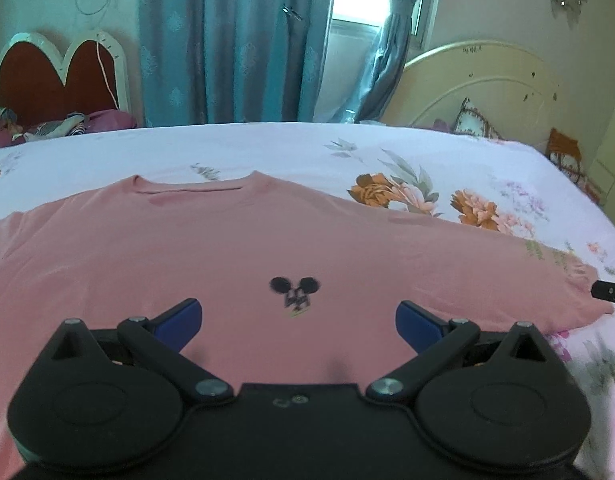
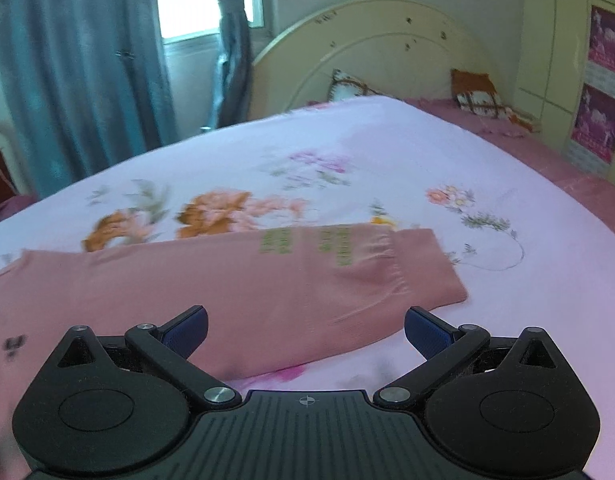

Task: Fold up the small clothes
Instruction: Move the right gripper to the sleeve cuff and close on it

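The left gripper, jaws spread and empty, hovers over the chest print of the pink T-shirt lying flat on the floral bedsheet, while the right gripper, equally spread, faces its right sleeve, likely lining up a fold.

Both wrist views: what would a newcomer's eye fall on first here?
The pink shirt spread flat on the flowered bedsheet, with a small black mouse-head print at the middle of its chest. Its right sleeve, with green lettering, stretches out toward the cream headboard. The left claw hangs wide open over the chest, and the right claw wide open near the sleeve.
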### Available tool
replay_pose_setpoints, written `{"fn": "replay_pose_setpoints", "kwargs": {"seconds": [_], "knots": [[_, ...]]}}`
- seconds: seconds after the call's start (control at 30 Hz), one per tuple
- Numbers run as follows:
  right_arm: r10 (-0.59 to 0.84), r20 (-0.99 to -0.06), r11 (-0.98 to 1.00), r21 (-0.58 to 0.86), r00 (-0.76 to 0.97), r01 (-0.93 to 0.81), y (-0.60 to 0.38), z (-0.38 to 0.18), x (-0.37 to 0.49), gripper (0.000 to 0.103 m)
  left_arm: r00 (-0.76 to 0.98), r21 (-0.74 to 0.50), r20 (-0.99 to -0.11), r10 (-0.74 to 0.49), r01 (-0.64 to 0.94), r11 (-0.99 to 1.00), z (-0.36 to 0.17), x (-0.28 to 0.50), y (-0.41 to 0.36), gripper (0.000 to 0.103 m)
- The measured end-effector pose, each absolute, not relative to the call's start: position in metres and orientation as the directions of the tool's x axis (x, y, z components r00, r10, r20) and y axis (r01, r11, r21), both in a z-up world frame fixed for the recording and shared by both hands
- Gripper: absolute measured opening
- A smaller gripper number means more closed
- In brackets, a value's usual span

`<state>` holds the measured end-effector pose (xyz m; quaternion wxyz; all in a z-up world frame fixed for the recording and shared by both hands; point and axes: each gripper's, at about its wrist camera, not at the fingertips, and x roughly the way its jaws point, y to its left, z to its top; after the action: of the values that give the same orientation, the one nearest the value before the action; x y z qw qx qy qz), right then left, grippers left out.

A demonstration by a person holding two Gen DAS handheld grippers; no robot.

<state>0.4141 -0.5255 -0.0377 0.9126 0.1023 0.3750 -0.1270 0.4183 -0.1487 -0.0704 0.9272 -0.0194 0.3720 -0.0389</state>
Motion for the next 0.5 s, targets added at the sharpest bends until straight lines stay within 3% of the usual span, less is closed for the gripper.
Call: {"fn": "replay_pose_setpoints", "kwargs": {"seconds": [0.3,0.33,0.37,0.4,0.5], "knots": [[-0.19,-0.706,0.886,0.176,0.682,0.429,-0.597,-0.078,0.42,0.102,0.674,-0.03,-0.733,-0.096,0.108,0.994,-0.087,0.443,-0.18,0.103],[-0.182,-0.706,0.878,0.197,0.685,0.436,-0.603,-0.081,0.419,0.091,0.669,-0.024,-0.738,-0.09,0.108,0.994,-0.089,0.445,-0.181,0.103],[-0.171,-0.713,0.868,0.217,0.68,0.446,-0.608,-0.085,0.42,0.063,0.665,-0.013,-0.742,-0.084,0.111,0.994,-0.09,0.447,-0.184,0.103],[-0.158,-0.723,0.85,0.247,0.673,0.465,-0.615,-0.089,0.42,0.059,0.664,-0.004,-0.744,-0.08,0.116,0.993,-0.092,0.448,-0.186,0.103],[-0.104,-0.728,0.798,0.345,0.678,0.494,-0.63,-0.099,0.42,0.059,0.662,0.012,-0.745,-0.075,0.125,0.992,-0.093,0.451,-0.191,0.103]]}}
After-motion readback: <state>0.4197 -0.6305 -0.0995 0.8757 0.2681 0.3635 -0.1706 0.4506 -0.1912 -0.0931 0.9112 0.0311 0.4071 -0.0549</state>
